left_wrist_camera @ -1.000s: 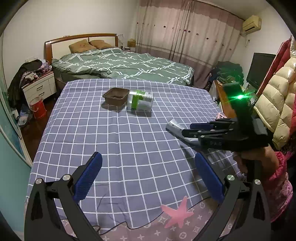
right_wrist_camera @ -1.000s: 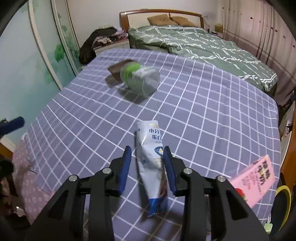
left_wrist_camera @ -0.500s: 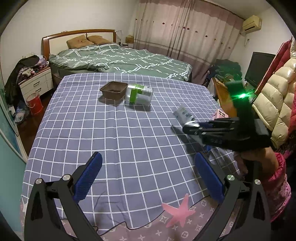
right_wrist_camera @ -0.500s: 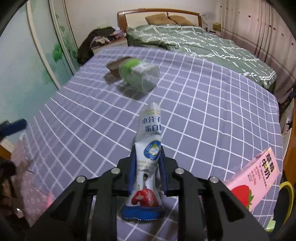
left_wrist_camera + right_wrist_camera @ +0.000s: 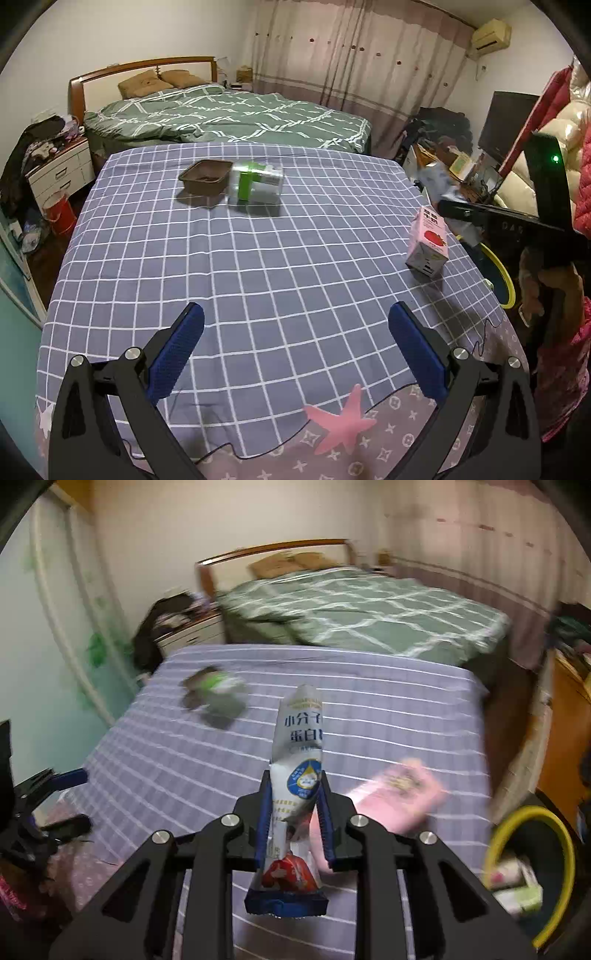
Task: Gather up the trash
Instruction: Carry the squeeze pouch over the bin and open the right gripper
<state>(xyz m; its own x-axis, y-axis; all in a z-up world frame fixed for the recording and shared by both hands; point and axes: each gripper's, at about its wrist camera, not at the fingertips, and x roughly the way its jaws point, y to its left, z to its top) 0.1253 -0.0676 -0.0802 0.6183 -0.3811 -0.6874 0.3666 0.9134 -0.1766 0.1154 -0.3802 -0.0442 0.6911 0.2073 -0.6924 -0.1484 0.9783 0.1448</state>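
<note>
My right gripper (image 5: 295,812) is shut on a white and blue snack packet (image 5: 301,753), which stands up between the pads, clear of the cloth. In the left wrist view this gripper (image 5: 448,210) hangs past the table's right edge with the blurred packet (image 5: 437,177) in it. A pink milk carton (image 5: 428,243) stands near that edge, blurred in the right wrist view (image 5: 395,794). A clear jar with a green label (image 5: 256,182) lies beside a brown tray (image 5: 201,177) at the far side. My left gripper (image 5: 295,350) is open over the near cloth, holding nothing.
A bin with a yellow rim (image 5: 532,867) sits on the floor right of the table, with some trash inside. The purple checked cloth (image 5: 258,266) covers the table. A green bed (image 5: 229,114) lies behind, and a person's hand (image 5: 535,291) holds the right gripper.
The right gripper closed on the packet, lifted it off the cloth and carried it right toward the table edge. The left gripper stayed almost still.
</note>
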